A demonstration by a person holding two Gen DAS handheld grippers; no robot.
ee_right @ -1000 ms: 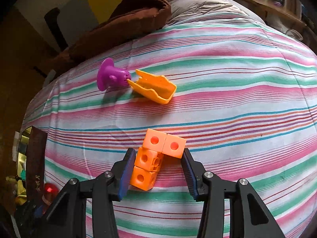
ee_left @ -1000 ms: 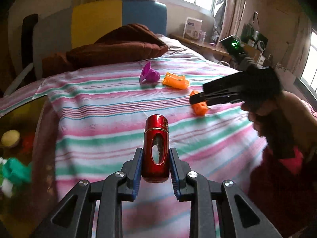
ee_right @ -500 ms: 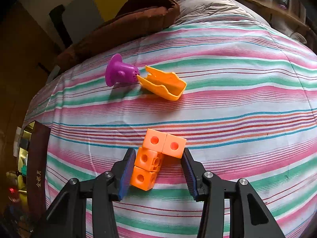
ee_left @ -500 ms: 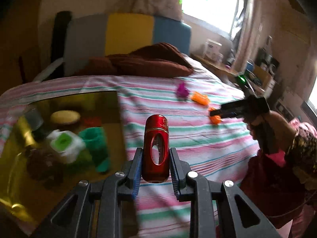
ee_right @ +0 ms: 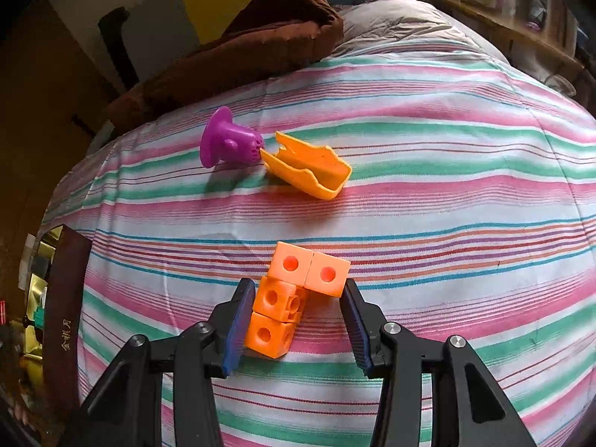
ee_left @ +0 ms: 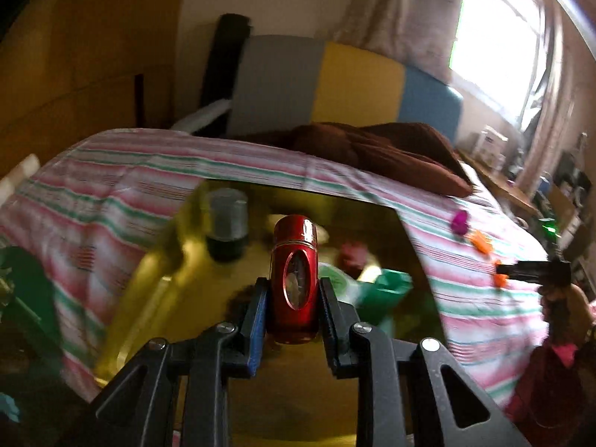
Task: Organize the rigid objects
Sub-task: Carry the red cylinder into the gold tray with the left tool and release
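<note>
Holding a red canister (ee_left: pixel 295 279) upright in my left tool (ee_left: pixel 292 311), pads clamped tight on its sides, right over the gold box (ee_left: pixel 156 290) sitting on the bed (ee_right: pixel 428 201). My right tool (ee_right: pixel 296 322) is spread wide around the orange cube cluster (ee_right: pixel 298 294) on the bed; left pad touches it, right pad just beside. I count four cubes. Beyond the cluster: one purple funnel piece (ee_right: pixel 227 143), one orange scoop (ee_right: pixel 307 169), touching each other.
</note>
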